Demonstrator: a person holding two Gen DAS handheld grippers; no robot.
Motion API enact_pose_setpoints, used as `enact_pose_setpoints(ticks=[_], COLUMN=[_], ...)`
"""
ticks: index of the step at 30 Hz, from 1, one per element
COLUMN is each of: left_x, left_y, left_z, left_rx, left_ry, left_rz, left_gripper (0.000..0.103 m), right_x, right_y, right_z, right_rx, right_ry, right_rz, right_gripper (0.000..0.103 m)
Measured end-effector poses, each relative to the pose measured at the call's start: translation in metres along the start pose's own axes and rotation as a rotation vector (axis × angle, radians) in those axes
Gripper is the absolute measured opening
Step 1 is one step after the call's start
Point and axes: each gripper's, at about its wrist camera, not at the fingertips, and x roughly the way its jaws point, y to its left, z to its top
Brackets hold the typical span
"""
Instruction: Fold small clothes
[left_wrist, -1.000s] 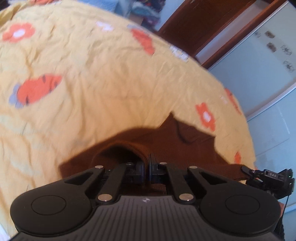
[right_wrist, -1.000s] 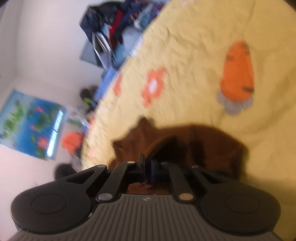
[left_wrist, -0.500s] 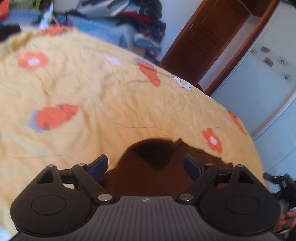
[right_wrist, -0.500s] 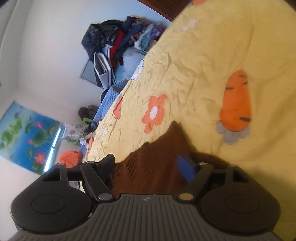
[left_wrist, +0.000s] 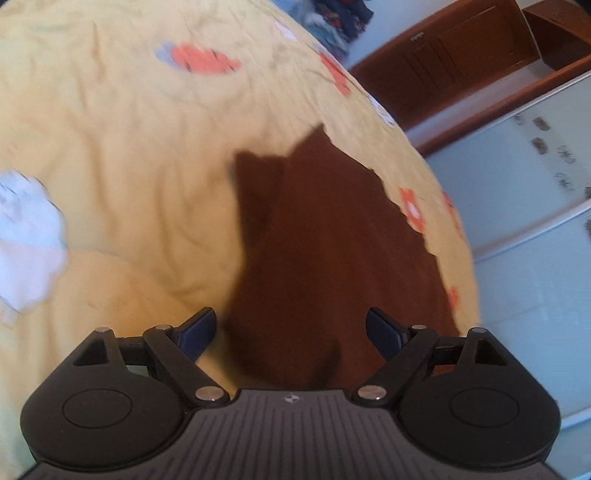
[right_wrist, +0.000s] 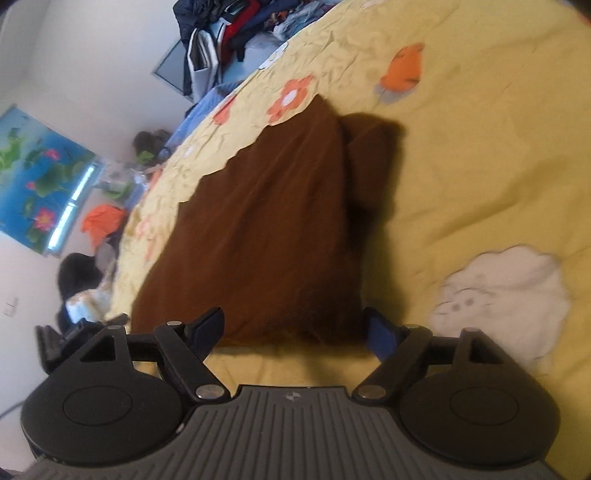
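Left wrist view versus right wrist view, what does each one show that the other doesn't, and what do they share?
Only the left wrist view shows the dark wooden door and the pale wardrobe panels. Only the right wrist view shows the blue lotus wall poster, the heap of clothes and the crumpled orange cloth. Both show the brown garment lying on the yellow flower-print bedspread, with open gripper fingers apart from it.

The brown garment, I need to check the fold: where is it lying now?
The brown garment lies flat on the yellow bedspread, just ahead of both grippers; in the right wrist view a white cloud print sits to its right.
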Motion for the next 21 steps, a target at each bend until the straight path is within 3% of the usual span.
enact_pose_setpoints(ticks=[2,3,4,5,6,11,15,17,18,19,20,21], left_x=[0.005,0.009,0.015,0.02,0.021,-0.002,0.012,0.011,0.007,-0.001,-0.013,-0.025], left_y=[-0.002,-0.002,0.0,0.003,0.005,-0.014,-0.004,-0.001,-0.001,-0.001,-0.002,-0.006], left_z=[-0.002,-0.004,-0.005,-0.007,-0.008,-0.013,-0.02,-0.02,-0.018,-0.014,-0.01,-0.003], left_rx=[-0.025,-0.039,-0.054,-0.075,-0.086,-0.011,-0.007,-0.006,-0.017,-0.009,0.024,0.066], left_ry=[0.019,0.041,0.076,0.098,0.09,0.027,0.073,0.062,0.07,0.064,0.032,-0.023], left_rz=[-0.03,-0.04,-0.028,-0.005,-0.01,0.018,0.066,0.037,0.034,0.04,0.053,0.091], left_gripper=[0.084,0.058,0.025,0.017,0.015,0.011,0.012,0.017,0.023,0.03,0.034,0.047], right_x=[0.008,0.011,0.015,0.021,0.024,0.008,-0.006,0.002,0.003,0.002,-0.002,-0.01], right_y=[-0.003,-0.006,-0.009,-0.012,-0.016,-0.006,-0.017,-0.025,-0.025,-0.023,-0.019,-0.015], right_z=[0.005,0.007,0.01,0.014,0.015,0.021,0.017,0.009,0.008,0.008,0.011,0.015], right_rx=[0.036,0.059,0.079,0.093,0.108,0.063,0.025,0.015,0.018,0.023,0.021,-0.001], right_ry=[0.008,0.007,0.015,0.032,0.046,0.025,0.012,0.021,0.014,0.013,0.012,-0.011], right_rz=[0.056,0.08,0.095,0.091,0.076,0.111,0.028,0.026,0.035,0.045,0.044,0.033], right_gripper=[0.081,0.074,0.053,0.038,0.027,0.025,0.024,0.022,0.031,0.05,0.061,0.082])
